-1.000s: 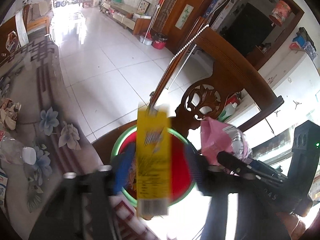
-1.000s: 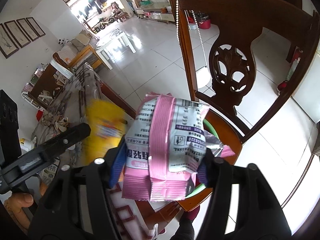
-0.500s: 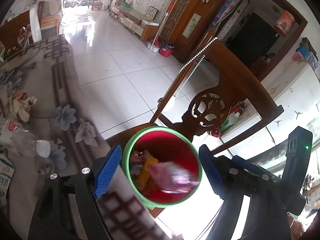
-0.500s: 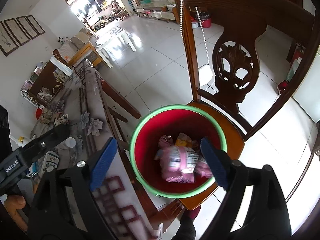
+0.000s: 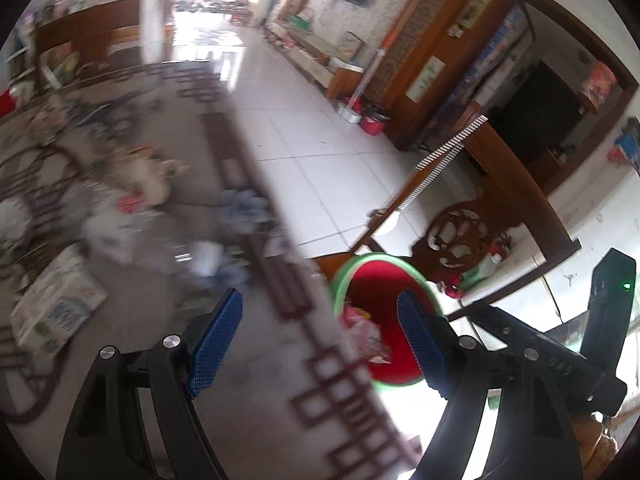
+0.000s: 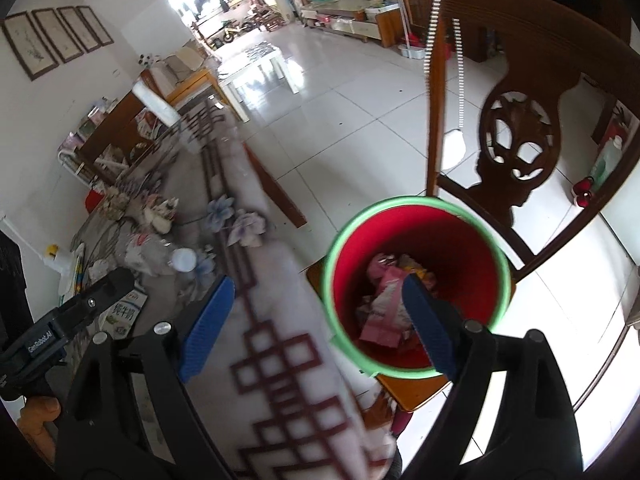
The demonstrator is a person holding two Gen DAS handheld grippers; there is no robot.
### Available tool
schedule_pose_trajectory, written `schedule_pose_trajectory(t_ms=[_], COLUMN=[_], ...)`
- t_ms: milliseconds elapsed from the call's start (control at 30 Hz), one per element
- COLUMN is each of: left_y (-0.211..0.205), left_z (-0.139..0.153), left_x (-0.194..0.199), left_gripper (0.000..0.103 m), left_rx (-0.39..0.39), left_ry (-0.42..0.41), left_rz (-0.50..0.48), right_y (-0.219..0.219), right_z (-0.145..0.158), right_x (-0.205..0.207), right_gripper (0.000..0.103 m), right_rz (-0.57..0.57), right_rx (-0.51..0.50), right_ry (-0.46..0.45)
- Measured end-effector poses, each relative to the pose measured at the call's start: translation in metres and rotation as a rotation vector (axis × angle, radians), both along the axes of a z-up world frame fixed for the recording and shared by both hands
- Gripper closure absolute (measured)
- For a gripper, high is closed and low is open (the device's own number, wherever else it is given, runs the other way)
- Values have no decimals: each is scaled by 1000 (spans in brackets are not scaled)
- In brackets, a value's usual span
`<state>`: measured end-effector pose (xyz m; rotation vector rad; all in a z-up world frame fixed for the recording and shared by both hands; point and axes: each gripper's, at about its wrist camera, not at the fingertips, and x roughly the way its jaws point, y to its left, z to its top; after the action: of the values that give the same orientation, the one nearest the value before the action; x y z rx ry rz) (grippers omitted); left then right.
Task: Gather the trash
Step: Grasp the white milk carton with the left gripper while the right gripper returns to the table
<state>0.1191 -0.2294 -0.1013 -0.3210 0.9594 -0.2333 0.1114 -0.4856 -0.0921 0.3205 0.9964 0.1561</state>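
- Left gripper [image 5: 320, 336]: jaws wide, just opened, nothing between them, over the blurred tablecloth [image 5: 168, 344] edge.
- Right gripper [image 6: 316, 320]: jaws wide, just opened, empty.
- Red bin [image 6: 416, 216] on the chair [image 6: 520, 136] holds the pink wrapper [image 6: 382, 308], partly hidden by the right pad.
- Table litter [image 5: 56, 304] left is smeared.

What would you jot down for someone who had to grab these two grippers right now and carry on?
Left gripper: open, holding nothing.
Right gripper: open, holding nothing.
Red bin with a green rim stands on the wooden chair beside the table.
Done: a pink packet and other wrappers lie inside the bin.
Left: litter on the table, including a clear plastic bottle, a milk carton and crumpled scraps farther back. Pick these next.
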Motion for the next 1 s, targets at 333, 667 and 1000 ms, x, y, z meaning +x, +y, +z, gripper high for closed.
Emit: schedule_pose_trajectory(t_ms=[333,667,1000], left_y=[134,186,177], left_z=[-18,-68,-77], left_x=[-11,17,15], left_gripper=[27,27,61], left_rx=[236,286,234], left_ry=[52,199,208], left_rz=[4,-121,-180], right_y=[96,137,149], right_z=[3,-3,1], right_x=[-17,-46,-52], right_gripper=[18,18,18], right_rz=[105,59,15], right_rx=[-2,15,-6], right_ry=[10,34,45])
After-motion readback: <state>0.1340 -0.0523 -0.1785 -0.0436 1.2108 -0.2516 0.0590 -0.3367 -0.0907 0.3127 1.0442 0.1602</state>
